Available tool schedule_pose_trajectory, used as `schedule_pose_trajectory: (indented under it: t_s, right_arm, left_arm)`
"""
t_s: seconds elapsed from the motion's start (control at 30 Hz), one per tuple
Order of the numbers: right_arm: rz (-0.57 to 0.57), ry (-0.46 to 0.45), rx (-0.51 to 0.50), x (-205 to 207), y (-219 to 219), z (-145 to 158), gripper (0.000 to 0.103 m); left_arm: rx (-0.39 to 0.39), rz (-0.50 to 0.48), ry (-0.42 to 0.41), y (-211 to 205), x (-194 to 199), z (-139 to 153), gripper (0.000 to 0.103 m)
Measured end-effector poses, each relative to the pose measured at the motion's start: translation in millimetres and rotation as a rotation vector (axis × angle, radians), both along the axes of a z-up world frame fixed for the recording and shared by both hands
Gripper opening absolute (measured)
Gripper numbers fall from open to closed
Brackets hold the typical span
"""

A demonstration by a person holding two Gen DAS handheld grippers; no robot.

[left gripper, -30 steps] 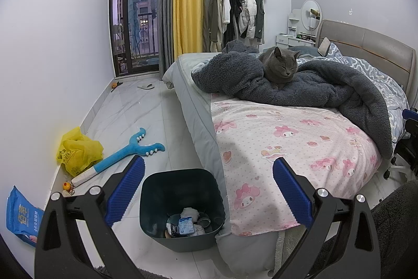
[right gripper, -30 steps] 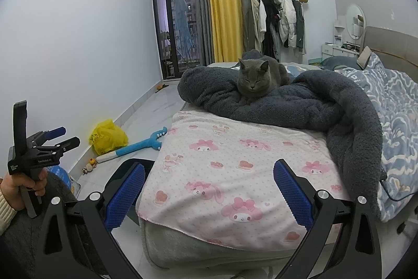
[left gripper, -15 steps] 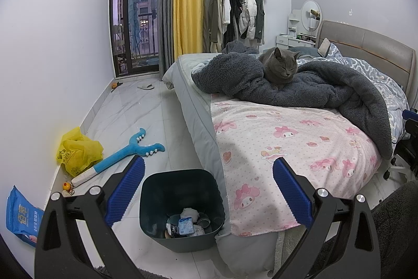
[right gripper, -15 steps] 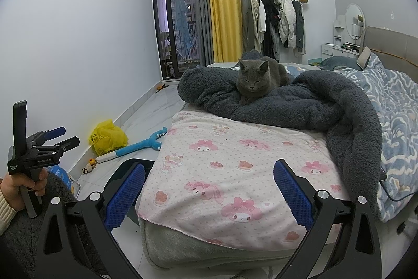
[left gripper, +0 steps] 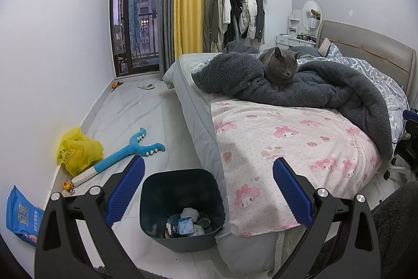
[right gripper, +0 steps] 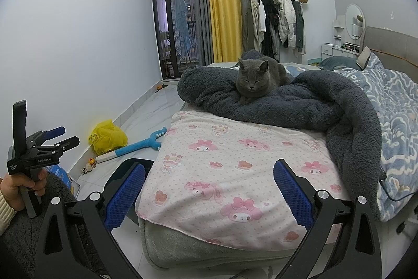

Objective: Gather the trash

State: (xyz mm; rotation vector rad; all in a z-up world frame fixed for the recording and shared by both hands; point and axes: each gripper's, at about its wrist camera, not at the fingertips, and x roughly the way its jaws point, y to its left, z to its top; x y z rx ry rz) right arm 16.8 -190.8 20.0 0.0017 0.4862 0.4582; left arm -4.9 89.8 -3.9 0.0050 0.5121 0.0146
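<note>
Left wrist view: left hand-held gripper [left gripper: 209, 181] spread wide, empty, above the dark bin [left gripper: 183, 203]. Left of the bin, on the floor by the wall: yellow plastic bag [left gripper: 78, 151], blue packet [left gripper: 23, 216]. Bag likely light, limp, crinkly; pinch a bunched fold.

Right wrist view: right hand-held gripper [right gripper: 209, 187] wide open, empty, over the bed [right gripper: 230, 174]; bin mostly hidden.

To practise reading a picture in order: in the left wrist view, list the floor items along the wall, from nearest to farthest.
Blue packet → small duck toy → yellow plastic bag → slipper
</note>
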Motion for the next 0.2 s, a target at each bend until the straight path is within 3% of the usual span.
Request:
schedule_pose_trajectory:
  t_s: [0.2]
  right_arm:
    - [0.0,0.0,0.001,0.3,-0.5,0.0,0.1]
  left_arm:
    - [0.002,0.003,0.002,0.1,0.5,1.1,0.1]
